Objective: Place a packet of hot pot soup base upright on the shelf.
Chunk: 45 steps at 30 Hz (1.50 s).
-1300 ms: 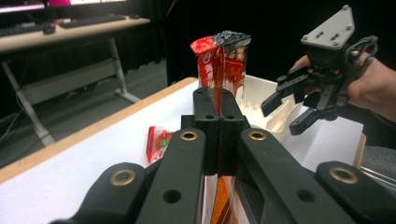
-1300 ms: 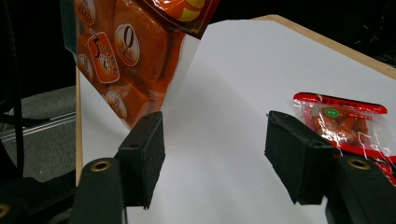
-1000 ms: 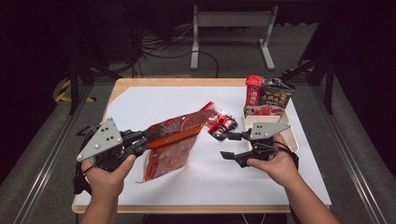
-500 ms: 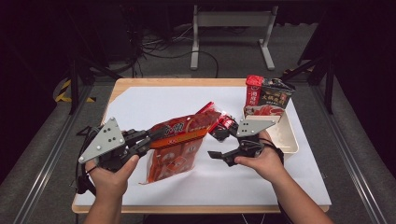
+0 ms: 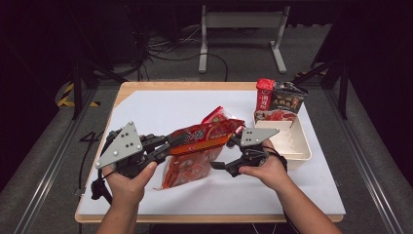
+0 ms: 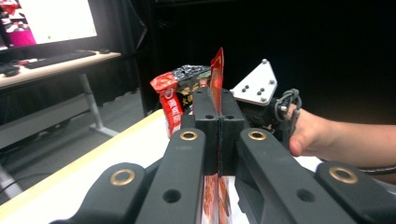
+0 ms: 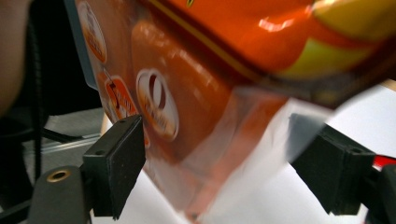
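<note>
A big orange-red snack bag point(image 5: 199, 146) hangs above the white sheet, tilted up to the right. My left gripper point(image 5: 178, 141) is shut on its top left edge. In the left gripper view the pads point(image 6: 219, 116) are pinched together on the bag's thin edge point(image 6: 216, 74). My right gripper point(image 5: 221, 165) sits at the bag's lower right. Its jaws have just been opening and stand open. In the right gripper view the bag's clear lower corner point(image 7: 210, 93) hangs between the two pads point(image 7: 116, 158), touching neither, with the gripper point(image 7: 215, 163) wide around it.
A white tray point(image 5: 292, 146) stands at the right of the table, with a red packet point(image 5: 264, 95) and a dark packet point(image 5: 287, 97) upright at its far end. A small red packet point(image 5: 214, 116) lies behind the bag. White paper point(image 5: 160, 107) covers the wooden table.
My right gripper has moved left, away from the tray, and come up to the bag's lower right corner. The left gripper has kept its hold and hardly moved.
</note>
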Each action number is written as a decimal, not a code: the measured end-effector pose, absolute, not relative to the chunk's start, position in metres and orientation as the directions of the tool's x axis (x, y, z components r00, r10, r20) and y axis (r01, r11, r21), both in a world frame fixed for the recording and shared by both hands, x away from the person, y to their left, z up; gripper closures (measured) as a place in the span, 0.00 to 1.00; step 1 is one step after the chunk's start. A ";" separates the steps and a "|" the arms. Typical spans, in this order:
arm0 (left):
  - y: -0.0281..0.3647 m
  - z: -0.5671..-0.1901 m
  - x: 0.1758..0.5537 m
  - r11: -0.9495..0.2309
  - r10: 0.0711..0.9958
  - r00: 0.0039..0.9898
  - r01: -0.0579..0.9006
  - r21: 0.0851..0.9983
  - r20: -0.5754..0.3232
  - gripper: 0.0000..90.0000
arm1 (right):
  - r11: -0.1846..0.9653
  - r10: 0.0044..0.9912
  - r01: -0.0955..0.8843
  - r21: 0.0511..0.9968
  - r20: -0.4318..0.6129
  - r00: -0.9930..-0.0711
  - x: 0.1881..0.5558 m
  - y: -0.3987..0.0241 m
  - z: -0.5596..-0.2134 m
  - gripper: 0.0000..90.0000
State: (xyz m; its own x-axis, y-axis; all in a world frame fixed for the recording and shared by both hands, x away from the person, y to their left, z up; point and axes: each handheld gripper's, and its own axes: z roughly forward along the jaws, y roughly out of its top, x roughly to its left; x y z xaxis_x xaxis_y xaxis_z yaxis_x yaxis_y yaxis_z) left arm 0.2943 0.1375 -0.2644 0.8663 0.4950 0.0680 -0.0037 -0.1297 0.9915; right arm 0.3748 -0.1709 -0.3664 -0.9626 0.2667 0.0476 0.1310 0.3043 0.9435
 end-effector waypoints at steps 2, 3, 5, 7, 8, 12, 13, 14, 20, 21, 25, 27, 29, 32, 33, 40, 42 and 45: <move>0.136 -0.265 0.294 -0.125 0.486 0.872 -0.006 0.992 0.066 1.00 | 0.292 0.247 0.125 0.948 0.051 -0.968 0.376 -0.170 -0.368 0.23; 0.136 -0.264 0.294 -0.128 0.484 0.872 -0.009 0.992 0.071 1.00 | 0.292 0.241 0.119 0.949 0.047 -0.969 0.376 -0.168 -0.369 0.23; 0.135 -0.264 0.293 -0.127 0.478 0.875 -0.013 0.992 0.072 1.00 | 0.294 0.225 0.111 0.949 0.044 -0.973 0.375 -0.166 -0.370 0.25; 0.133 -0.264 0.293 -0.129 0.476 0.876 -0.013 0.992 0.073 1.00 | 0.298 0.214 0.108 0.949 0.044 -0.976 0.374 -0.163 -0.371 0.26; 0.133 -0.264 0.293 -0.132 0.477 0.876 -0.014 0.991 0.076 1.00 | 0.297 0.209 0.104 0.949 0.042 -0.977 0.374 -0.162 -0.371 0.27; 0.135 -0.265 0.294 -0.128 0.481 0.874 -0.008 0.992 0.069 1.00 | 0.300 0.197 0.100 0.949 0.040 -0.980 0.372 -0.159 -0.371 0.36; 0.135 -0.265 0.293 -0.126 0.482 0.874 -0.008 0.992 0.069 1.00 | 0.302 0.191 0.097 0.948 0.040 -0.981 0.373 -0.160 -0.371 0.38; 0.135 -0.265 0.293 -0.124 0.481 0.874 -0.009 0.992 0.068 1.00 | 0.302 0.188 0.098 0.948 0.041 -0.981 0.373 -0.160 -0.371 0.40; 0.138 -0.265 0.294 -0.115 0.486 0.872 -0.008 0.993 0.064 1.00 | 0.295 0.170 0.093 0.951 0.043 -0.985 0.372 -0.161 -0.370 0.49; 0.138 -0.265 0.294 -0.113 0.487 0.871 -0.009 0.994 0.063 1.00 | 0.290 0.161 0.087 0.953 0.041 -0.986 0.372 -0.161 -0.370 0.51; 0.141 -0.265 0.295 -0.105 0.495 0.867 -0.008 0.994 0.059 1.00 | 0.283 0.129 0.074 0.956 0.039 -0.991 0.369 -0.160 -0.368 0.61; 0.142 -0.265 0.295 -0.098 0.498 0.866 -0.003 0.995 0.052 1.00 | 0.285 0.104 0.066 0.956 0.037 -0.994 0.368 -0.161 -0.366 0.72; 0.143 -0.266 0.296 -0.097 0.500 0.864 -0.001 0.995 0.049 1.00 | 0.295 0.097 0.035 0.955 0.006 -0.995 0.366 -0.160 -0.364 0.76; 0.144 -0.267 0.298 -0.091 0.502 0.864 0.008 0.996 0.039 1.00 | 0.321 0.096 0.021 0.947 -0.010 -0.995 0.364 -0.159 -0.361 0.78; 0.145 -0.267 0.299 -0.090 0.503 0.864 0.010 0.996 0.036 1.00 | 0.325 0.094 0.029 0.945 -0.001 -0.996 0.363 -0.159 -0.361 0.78; 0.146 -0.268 0.300 -0.080 0.503 0.864 0.016 0.997 0.027 1.00 | 0.333 0.099 0.035 0.942 0.002 -0.995 0.360 -0.161 -0.357 0.78; 0.146 -0.268 0.301 -0.078 0.504 0.863 0.023 0.997 0.019 1.00 | 0.341 0.098 0.037 0.939 0.003 -0.995 0.360 -0.162 -0.355 0.78; 0.146 -0.269 0.303 -0.077 0.503 0.864 0.032 0.997 0.011 1.00 | 0.356 0.099 0.034 0.934 -0.002 -0.995 0.360 -0.165 -0.352 0.78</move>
State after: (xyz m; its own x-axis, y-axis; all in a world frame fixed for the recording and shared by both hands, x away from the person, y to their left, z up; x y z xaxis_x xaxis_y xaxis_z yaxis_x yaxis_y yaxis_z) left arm 0.3027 0.1455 -0.2690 0.8641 0.5032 0.0109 0.0322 -0.0769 0.9965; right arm 0.3605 -0.1647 -0.3518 -0.9951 0.0986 -0.0018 0.0336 0.3556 0.9341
